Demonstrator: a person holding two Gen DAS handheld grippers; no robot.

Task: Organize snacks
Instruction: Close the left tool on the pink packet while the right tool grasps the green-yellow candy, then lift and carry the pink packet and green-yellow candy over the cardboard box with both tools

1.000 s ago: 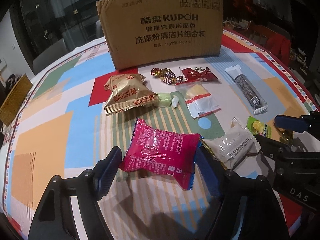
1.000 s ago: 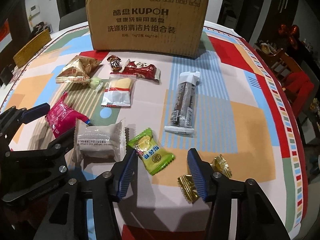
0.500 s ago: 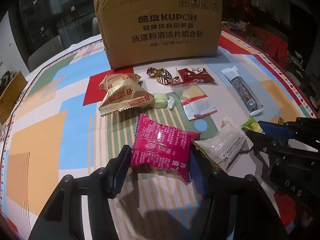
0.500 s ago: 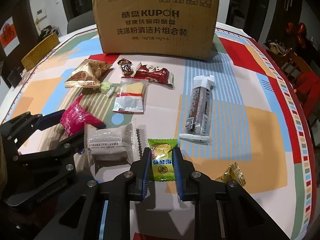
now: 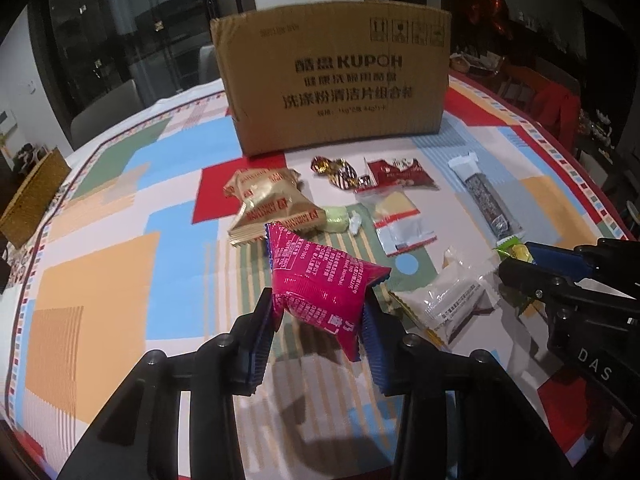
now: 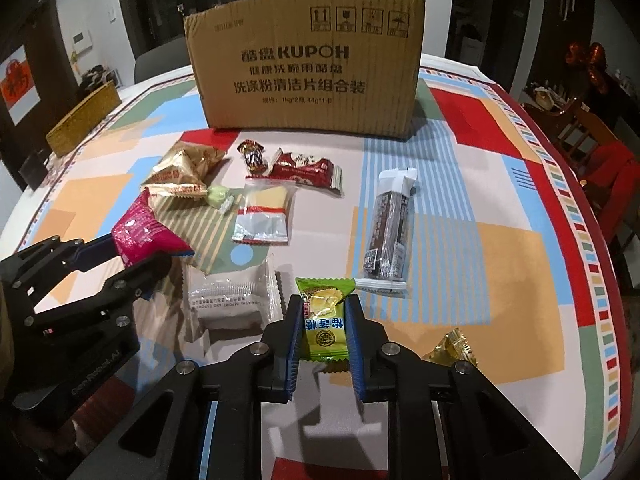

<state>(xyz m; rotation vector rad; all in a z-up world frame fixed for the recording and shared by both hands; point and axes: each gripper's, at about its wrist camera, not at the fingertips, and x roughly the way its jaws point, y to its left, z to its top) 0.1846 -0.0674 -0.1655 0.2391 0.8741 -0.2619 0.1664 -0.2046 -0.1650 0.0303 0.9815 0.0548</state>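
Patchwork-coloured cloth in orange, blue, red and green covers the round table (image 6: 500, 248), and the brown corrugated cardboard box (image 6: 304, 60) printed KUPOH stands upright at its far side, serving as the landmark for everything else. Just in front of the box lie the smaller snacks: a gold crinkled foil snack pouch (image 6: 182, 172) toward its left corner, a small brown-and-gold twisted candy (image 6: 252, 156) and a dark red flat snack wrapper (image 6: 306, 170) near its middle, and a long dark snack bar in a clear wrapper with white ends (image 6: 388, 228) off its right corner. Nearer than these, away from the box, sit a clear packet with a pale yellow piece and a red stripe (image 6: 264, 212), a small pale green wrapped candy (image 6: 218, 197) touching the gold pouch, and a white rectangular wrapped cake (image 6: 232, 300). The left tool (image 5: 320, 332) is pinching a magenta crinkled plastic snack packet (image 5: 320, 284) between its blue pads, the packet raised and tilted toward the box. The right tool (image 6: 322, 340) is pressed onto a green and yellow wrapped candy (image 6: 325, 316), gripping its two sides, on the side of the white cake farthest from the left tool. A small gold foil candy (image 6: 454, 346) lies on the table to the right of that tool, well away from the box.
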